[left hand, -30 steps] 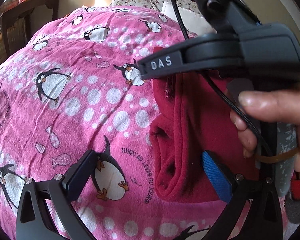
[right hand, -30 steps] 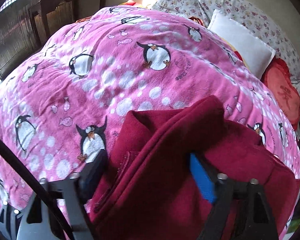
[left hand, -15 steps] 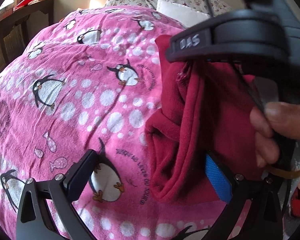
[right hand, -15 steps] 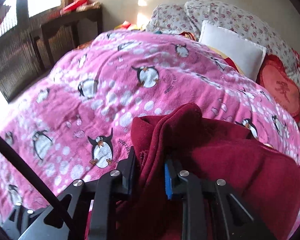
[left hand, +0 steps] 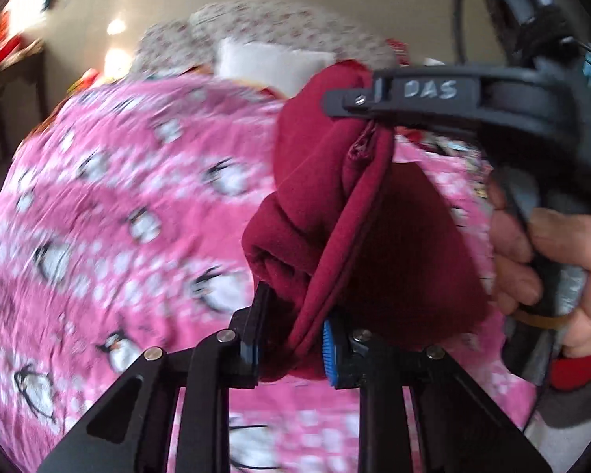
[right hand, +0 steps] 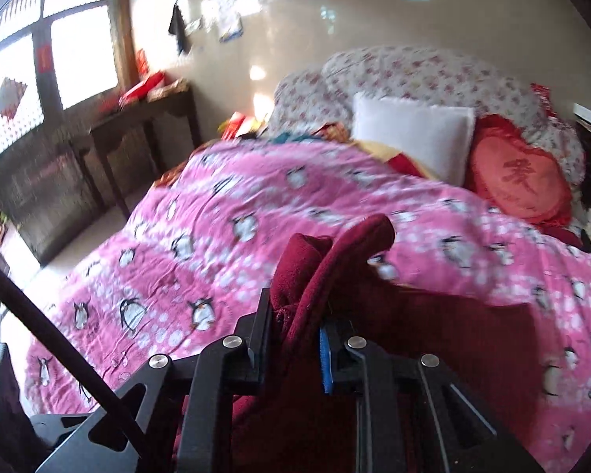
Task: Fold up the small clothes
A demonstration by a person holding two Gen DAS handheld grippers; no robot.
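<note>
A dark red garment (left hand: 335, 213) hangs bunched in the air above the pink penguin blanket (left hand: 118, 205). My left gripper (left hand: 291, 349) is shut on its lower folded edge. My right gripper (right hand: 291, 339) is shut on another edge of the same garment (right hand: 433, 339); it also shows at the top right of the left wrist view (left hand: 368, 116), pinching the cloth's upper corner. The rest of the garment drapes down to the right.
The pink blanket (right hand: 256, 244) covers the bed. A white pillow (right hand: 413, 138), a red heart cushion (right hand: 520, 181) and flowered pillows (right hand: 413, 75) lie at the head. A dark wooden table (right hand: 138, 126) stands left by the window.
Both grippers have closed on the red garment and lifted it off the blanket. The right shut first, then the left. The views have tilted upward toward the headboard.
</note>
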